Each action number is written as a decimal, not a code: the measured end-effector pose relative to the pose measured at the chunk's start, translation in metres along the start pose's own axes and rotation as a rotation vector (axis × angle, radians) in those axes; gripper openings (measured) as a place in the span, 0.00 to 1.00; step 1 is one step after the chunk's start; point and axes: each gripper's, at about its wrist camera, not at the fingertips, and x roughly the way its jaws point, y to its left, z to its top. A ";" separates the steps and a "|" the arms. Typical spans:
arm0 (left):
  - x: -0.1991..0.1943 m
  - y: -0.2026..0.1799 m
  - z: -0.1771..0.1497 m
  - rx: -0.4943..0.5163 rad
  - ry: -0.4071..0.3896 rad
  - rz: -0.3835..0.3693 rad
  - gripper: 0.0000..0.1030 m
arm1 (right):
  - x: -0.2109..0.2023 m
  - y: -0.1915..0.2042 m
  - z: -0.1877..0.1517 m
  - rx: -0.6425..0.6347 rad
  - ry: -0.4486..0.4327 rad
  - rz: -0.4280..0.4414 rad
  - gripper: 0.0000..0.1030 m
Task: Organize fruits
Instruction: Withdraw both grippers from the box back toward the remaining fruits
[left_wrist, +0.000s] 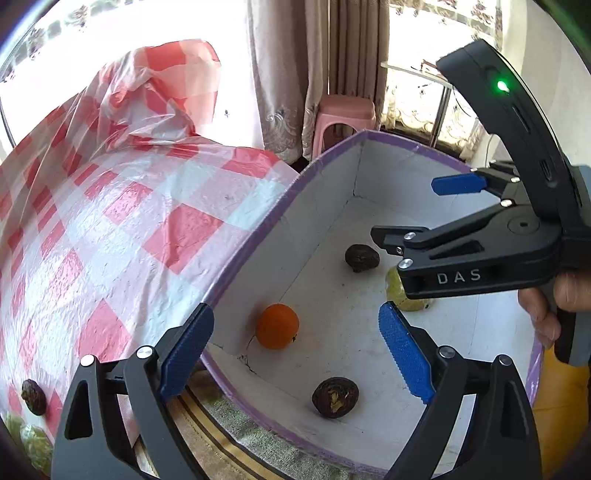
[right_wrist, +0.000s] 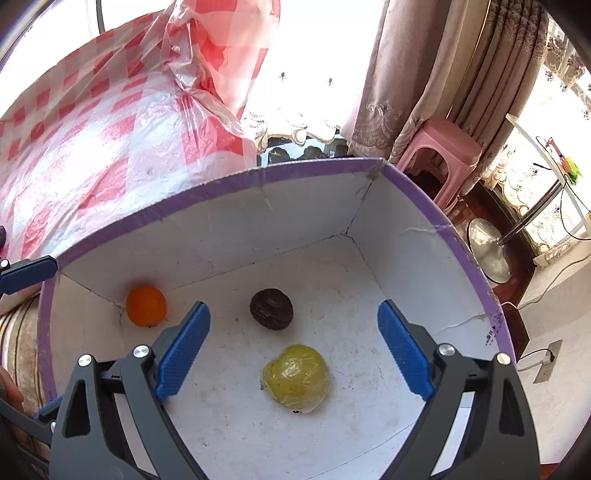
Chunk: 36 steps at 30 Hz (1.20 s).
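A white cardboard box with a purple rim (left_wrist: 258, 236) (right_wrist: 314, 168) holds the fruit. Inside lie an orange (left_wrist: 277, 326) (right_wrist: 146, 306), a dark wrinkled fruit (left_wrist: 362, 257) (right_wrist: 271, 308), a second dark fruit (left_wrist: 335, 397) and a yellow fruit in clear wrap (right_wrist: 295, 378). My left gripper (left_wrist: 297, 350) hangs open above the box's near left corner, with nothing between its blue pads. My right gripper (right_wrist: 295, 350) is open over the yellow fruit without touching it. In the left wrist view the right gripper (left_wrist: 417, 210) partly hides that yellow fruit (left_wrist: 406, 301).
A red-and-white checked plastic cloth (left_wrist: 129, 221) (right_wrist: 110, 147) covers the table left of the box. On it lie another dark fruit (left_wrist: 33, 397) and a greenish wrapped fruit (left_wrist: 33, 439). A pink stool (left_wrist: 347, 110) (right_wrist: 443, 147) and curtains stand behind.
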 end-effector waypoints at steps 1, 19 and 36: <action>-0.003 0.004 0.000 -0.021 -0.008 0.003 0.86 | -0.006 0.002 0.000 0.001 -0.012 0.004 0.92; -0.077 0.068 -0.035 -0.175 -0.165 0.132 0.86 | -0.057 0.073 0.003 0.012 -0.149 0.130 0.96; -0.145 0.121 -0.097 -0.321 -0.281 0.292 0.86 | -0.062 0.159 -0.011 -0.034 -0.167 0.222 0.96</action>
